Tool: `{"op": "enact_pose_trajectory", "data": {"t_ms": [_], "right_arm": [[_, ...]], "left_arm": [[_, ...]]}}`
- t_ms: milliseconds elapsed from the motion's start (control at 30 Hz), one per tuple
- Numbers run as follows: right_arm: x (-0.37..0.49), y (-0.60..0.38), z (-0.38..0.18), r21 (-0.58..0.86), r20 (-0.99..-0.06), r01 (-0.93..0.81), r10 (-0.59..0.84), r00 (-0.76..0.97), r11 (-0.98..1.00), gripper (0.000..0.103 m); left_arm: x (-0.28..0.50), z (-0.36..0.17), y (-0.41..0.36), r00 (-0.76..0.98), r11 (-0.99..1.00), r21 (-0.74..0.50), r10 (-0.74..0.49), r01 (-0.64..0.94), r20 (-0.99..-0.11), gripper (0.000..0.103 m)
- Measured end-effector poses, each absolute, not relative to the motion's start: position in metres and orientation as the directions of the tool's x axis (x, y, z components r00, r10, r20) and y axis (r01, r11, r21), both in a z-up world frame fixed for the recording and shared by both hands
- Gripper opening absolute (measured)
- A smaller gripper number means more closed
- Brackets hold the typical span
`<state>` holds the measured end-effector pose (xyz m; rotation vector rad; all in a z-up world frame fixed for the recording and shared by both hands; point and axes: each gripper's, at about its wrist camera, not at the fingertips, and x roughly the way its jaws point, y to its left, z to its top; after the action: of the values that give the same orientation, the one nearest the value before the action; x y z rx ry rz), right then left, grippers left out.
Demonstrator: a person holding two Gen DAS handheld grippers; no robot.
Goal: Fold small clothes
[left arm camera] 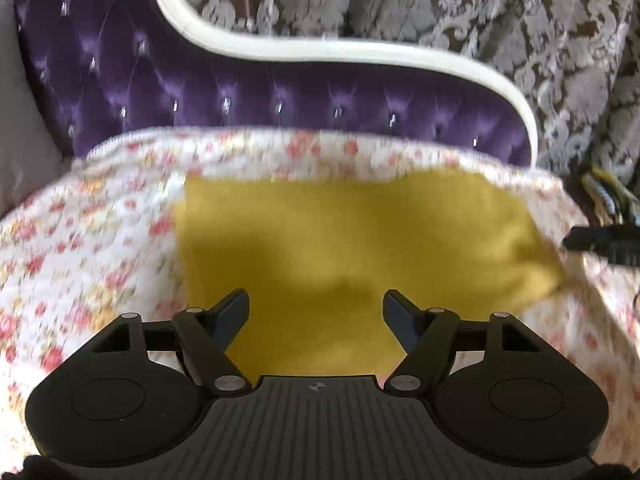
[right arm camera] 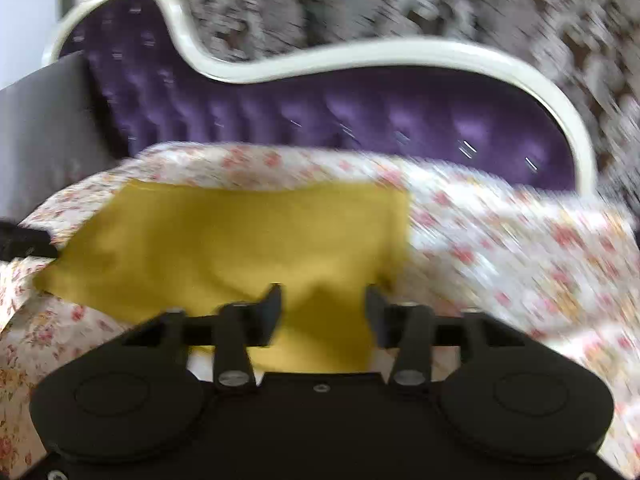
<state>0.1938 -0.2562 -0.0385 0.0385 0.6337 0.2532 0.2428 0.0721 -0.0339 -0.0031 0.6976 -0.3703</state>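
A mustard-yellow cloth [left arm camera: 340,232] lies flat on a floral sheet [left arm camera: 88,248]. It also shows in the right wrist view [right arm camera: 240,240]. My left gripper [left arm camera: 316,304] is open and empty, hovering over the cloth's near edge. My right gripper [right arm camera: 324,300] is open and empty over the cloth's near right part; that view is motion-blurred. The tip of the right gripper [left arm camera: 604,242] shows at the right edge of the left wrist view, beside the cloth's right corner. The left gripper's tip [right arm camera: 24,240] shows at the left edge of the right wrist view.
A purple tufted sofa back [left arm camera: 280,92] with a white curved frame [left arm camera: 360,50] rises behind the sheet. A patterned grey-brown curtain [left arm camera: 520,20] hangs behind it. A grey cushion [left arm camera: 24,120] sits at the left.
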Motion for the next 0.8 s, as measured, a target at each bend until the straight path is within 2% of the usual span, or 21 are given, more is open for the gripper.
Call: {"op": "enact_pose_trajectory", "data": {"t_ms": [133, 267, 300, 433, 533, 800], "right_arm": [[0.209, -0.215, -0.053, 0.087, -0.583, -0.269, 0.268, 0.767, 0.959, 0.058], [0.213, -0.193, -0.083, 0.048, -0.666, -0.292, 0.249, 0.703, 0.955, 0.057], [0.206, -0.192, -0.087, 0.047, -0.657, -0.288, 0.247, 0.712, 0.956, 0.057], [0.206, -0.197, -0.086, 0.083, -0.66, -0.266, 0.253, 0.708, 0.96, 0.057], [0.203, -0.197, -0.089, 0.08, -0.644, -0.262, 0.251, 0.722, 0.962, 0.057], [0.199, -0.196, -0.09, 0.078, -0.631, -0.255, 0.246, 0.736, 0.964, 0.057]], "left_arm": [[0.255, -0.047, 0.049, 0.706, 0.942, -0.099, -0.308, 0.322, -0.637, 0.073], [0.252, -0.077, 0.045, 0.663, 0.947, -0.049, -0.258, 0.317, -0.703, 0.073], [0.25, -0.085, 0.05, 0.657, 0.947, -0.056, -0.261, 0.316, -0.707, 0.074], [0.237, -0.091, 0.063, 0.703, 0.945, -0.093, -0.296, 0.312, -0.647, 0.074], [0.231, -0.096, 0.061, 0.733, 0.948, -0.074, -0.287, 0.309, -0.616, 0.074], [0.23, -0.095, 0.062, 0.741, 0.948, -0.1, -0.299, 0.302, -0.601, 0.074]]}}
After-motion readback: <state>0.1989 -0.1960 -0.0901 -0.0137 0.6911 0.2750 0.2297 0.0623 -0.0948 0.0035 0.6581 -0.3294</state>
